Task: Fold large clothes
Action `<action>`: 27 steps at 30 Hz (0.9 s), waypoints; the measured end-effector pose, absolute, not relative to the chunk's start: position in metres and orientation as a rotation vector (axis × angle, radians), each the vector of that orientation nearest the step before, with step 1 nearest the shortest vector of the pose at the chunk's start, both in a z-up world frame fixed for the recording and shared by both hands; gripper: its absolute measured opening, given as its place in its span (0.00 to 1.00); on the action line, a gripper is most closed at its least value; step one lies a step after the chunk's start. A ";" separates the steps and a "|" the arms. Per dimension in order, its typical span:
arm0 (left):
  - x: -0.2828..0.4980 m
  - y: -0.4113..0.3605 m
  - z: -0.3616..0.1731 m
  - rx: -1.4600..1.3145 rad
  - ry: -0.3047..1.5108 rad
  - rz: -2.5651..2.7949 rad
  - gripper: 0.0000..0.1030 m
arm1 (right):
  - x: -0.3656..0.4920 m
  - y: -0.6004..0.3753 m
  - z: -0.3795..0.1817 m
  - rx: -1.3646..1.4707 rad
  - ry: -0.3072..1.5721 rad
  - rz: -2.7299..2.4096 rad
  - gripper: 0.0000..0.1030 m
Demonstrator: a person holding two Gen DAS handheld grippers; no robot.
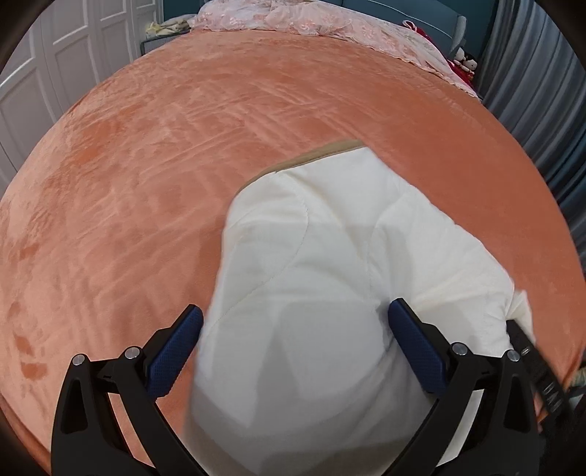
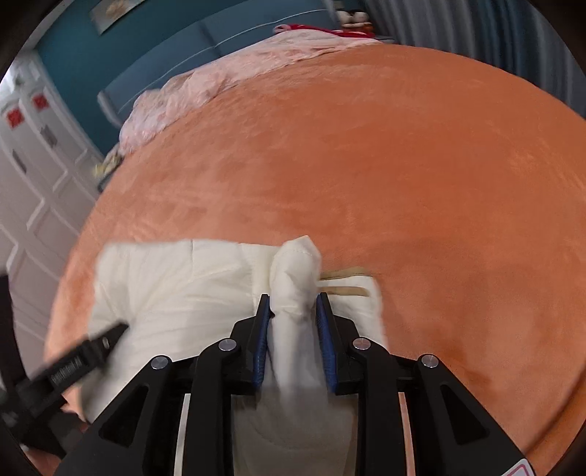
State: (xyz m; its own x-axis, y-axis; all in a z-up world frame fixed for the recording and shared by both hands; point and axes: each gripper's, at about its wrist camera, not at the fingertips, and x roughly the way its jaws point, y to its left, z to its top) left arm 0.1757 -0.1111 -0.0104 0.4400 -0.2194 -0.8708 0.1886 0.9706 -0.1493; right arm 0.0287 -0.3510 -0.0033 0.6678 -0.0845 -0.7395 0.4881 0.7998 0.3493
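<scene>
Left wrist: orange bedspread [image 1: 183, 146] fills the room (white wardrobe [image 1: 55, 55] beside).

Garment [image 1: 315, 263] on bedspread [image 1: 146, 164] near front edge; quilt [image 1: 329, 25] behind, at far end.

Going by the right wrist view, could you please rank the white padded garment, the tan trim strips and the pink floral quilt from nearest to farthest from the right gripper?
From the right gripper:
1. White padded garment, bunched between its fingers.
2. Tan trim strips, just beyond, slightly right.
3. Pink floral quilt, far end of the orange bed cover.
</scene>
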 end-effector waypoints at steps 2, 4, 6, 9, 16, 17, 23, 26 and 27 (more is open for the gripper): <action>0.160 -0.103 0.003 -0.002 1.077 -0.278 0.96 | 0.009 -0.350 0.018 0.536 0.732 -0.360 0.25; 0.143 -0.094 0.012 0.026 1.072 -0.307 0.96 | -0.006 -0.344 0.035 0.495 0.732 -0.344 0.27; 0.131 -0.089 0.017 0.042 1.077 -0.321 0.95 | -0.017 -0.335 0.045 0.471 0.753 -0.304 0.27; 0.113 -0.083 0.022 0.043 1.088 -0.337 0.95 | -0.029 -0.310 0.045 0.408 0.819 -0.235 0.27; 0.083 -0.079 0.018 0.072 1.113 -0.366 0.95 | -0.039 -0.290 0.018 0.337 0.896 -0.221 0.24; 0.081 -0.078 0.015 0.063 1.121 -0.366 0.96 | -0.039 -0.291 0.016 0.337 0.901 -0.219 0.24; 0.076 -0.075 0.001 0.037 1.131 -0.359 0.96 | -0.038 -0.286 0.004 0.319 0.906 -0.219 0.24; 0.073 -0.080 -0.002 0.080 1.104 -0.349 0.96 | -0.039 -0.281 -0.001 0.297 0.899 -0.228 0.24; 0.071 -0.081 -0.003 0.091 1.096 -0.345 0.96 | -0.039 -0.280 -0.002 0.291 0.898 -0.231 0.24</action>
State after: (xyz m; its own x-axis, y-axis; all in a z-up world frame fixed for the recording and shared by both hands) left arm 0.0711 -0.0811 -0.0026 0.4100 -0.2288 -0.8829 0.3184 0.9430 -0.0966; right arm -0.0390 -0.2805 -0.0020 0.6025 -0.0759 -0.7945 0.3171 0.9363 0.1510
